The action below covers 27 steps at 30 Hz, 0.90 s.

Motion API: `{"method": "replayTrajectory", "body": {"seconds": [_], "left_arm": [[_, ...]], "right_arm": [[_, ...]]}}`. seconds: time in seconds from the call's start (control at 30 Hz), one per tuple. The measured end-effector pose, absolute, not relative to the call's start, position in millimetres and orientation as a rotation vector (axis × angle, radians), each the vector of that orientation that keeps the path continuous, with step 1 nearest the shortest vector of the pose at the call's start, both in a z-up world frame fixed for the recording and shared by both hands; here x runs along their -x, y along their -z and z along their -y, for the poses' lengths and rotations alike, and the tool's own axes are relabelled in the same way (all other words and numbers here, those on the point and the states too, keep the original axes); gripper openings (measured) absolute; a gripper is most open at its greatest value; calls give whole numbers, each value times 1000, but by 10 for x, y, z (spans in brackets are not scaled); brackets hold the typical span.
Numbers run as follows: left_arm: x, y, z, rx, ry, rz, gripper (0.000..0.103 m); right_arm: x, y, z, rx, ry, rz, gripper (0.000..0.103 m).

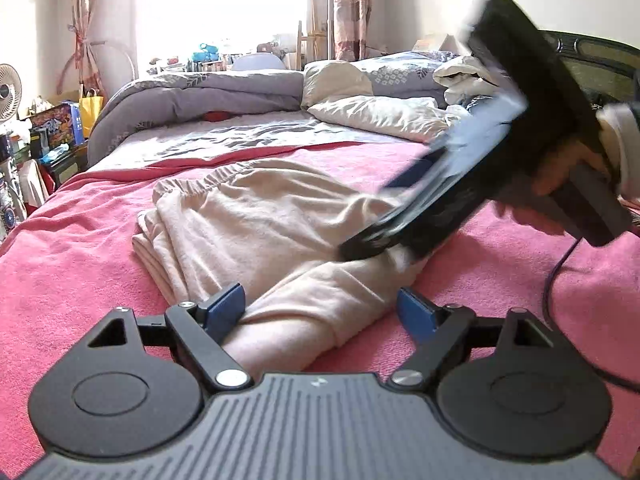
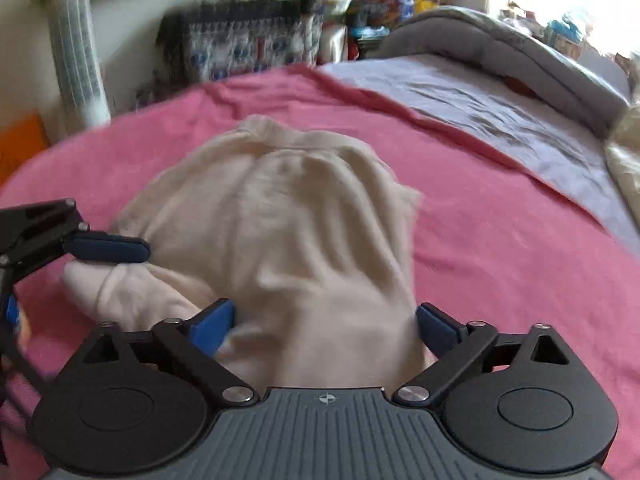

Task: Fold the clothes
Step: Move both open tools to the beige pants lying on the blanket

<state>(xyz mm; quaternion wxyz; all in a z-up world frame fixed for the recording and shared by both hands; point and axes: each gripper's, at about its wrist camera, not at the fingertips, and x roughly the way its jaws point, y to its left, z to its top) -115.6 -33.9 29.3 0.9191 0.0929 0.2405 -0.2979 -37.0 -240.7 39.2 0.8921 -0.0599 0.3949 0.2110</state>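
A pale cream garment (image 1: 256,216) with an elastic waistband lies folded on the pink blanket (image 1: 72,248). My left gripper (image 1: 320,310) is open low over its near end. A fold of the cloth lies between the blue pads (image 1: 224,306); the right-hand pad stands clear of it. My right gripper (image 1: 360,246), blurred and held by a hand (image 1: 568,168), reaches down onto the garment's right side. In the right wrist view the right gripper (image 2: 324,328) is wide open, with the garment (image 2: 304,208) bunched between its fingers. The left gripper (image 2: 60,280) shows at the left edge there.
A grey duvet (image 1: 192,96) and cream pillows (image 1: 372,112) lie at the bed's far end. A black cable (image 1: 556,280) trails over the blanket on the right. Boxes, bags and a fan (image 1: 8,92) crowd the floor past the bed's left edge.
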Motion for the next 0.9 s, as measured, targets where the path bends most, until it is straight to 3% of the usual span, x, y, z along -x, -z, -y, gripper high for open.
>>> {"method": "replayTrajectory", "body": {"seconds": [0.2, 0.3, 0.7, 0.9], "left_arm": [[1169, -296, 336, -193, 610, -500, 87], [1167, -298, 343, -194, 614, -499, 87], [1148, -294, 359, -205, 614, -501, 88], [1251, -367, 315, -263, 575, -498, 88]], "right_arm": [[595, -557, 2675, 66, -333, -778, 102], [564, -392, 2632, 161, -315, -811, 102], [500, -207, 2885, 104, -226, -809, 102], [629, -326, 2632, 291, -184, -708, 102]]}}
